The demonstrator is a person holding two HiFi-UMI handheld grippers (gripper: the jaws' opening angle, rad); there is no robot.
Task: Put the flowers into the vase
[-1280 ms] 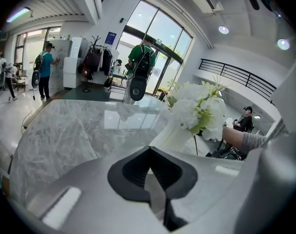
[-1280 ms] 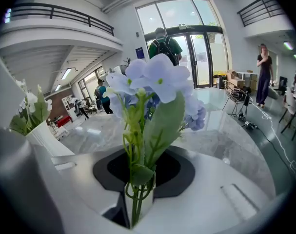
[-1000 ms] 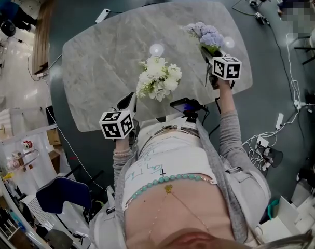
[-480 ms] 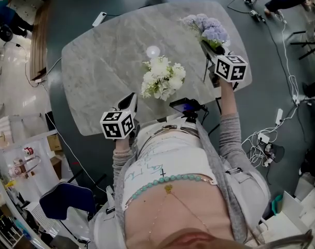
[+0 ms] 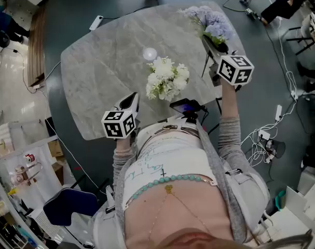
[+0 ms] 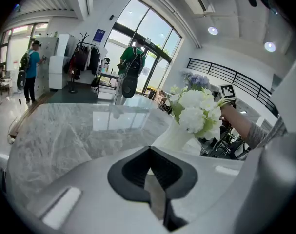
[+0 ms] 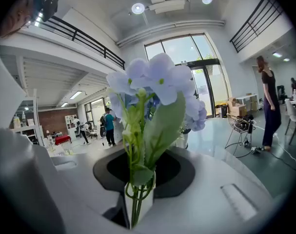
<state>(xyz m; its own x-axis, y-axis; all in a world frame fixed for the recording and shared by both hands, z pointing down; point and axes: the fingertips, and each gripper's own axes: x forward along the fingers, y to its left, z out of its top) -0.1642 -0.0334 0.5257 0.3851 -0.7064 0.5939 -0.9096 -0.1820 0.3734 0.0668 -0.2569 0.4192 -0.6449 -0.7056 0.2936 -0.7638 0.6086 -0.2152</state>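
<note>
Lilac-blue flowers rode upright in the right claw, whose jaws were pinched tight on the green stems below the leaves, a hold that apparently spared the blooms. The bunch stood above the far right corner of the marble bench, seemingly high enough to clear the white blooms already crowding the vase. That vase stood mid-bench, well apart from the carried bunch. The left claw, jaws together on nothing, hung over the bench's near edge and pointed towards the vase, probably kept close to steady it. The flowers had yet to go in.
</note>
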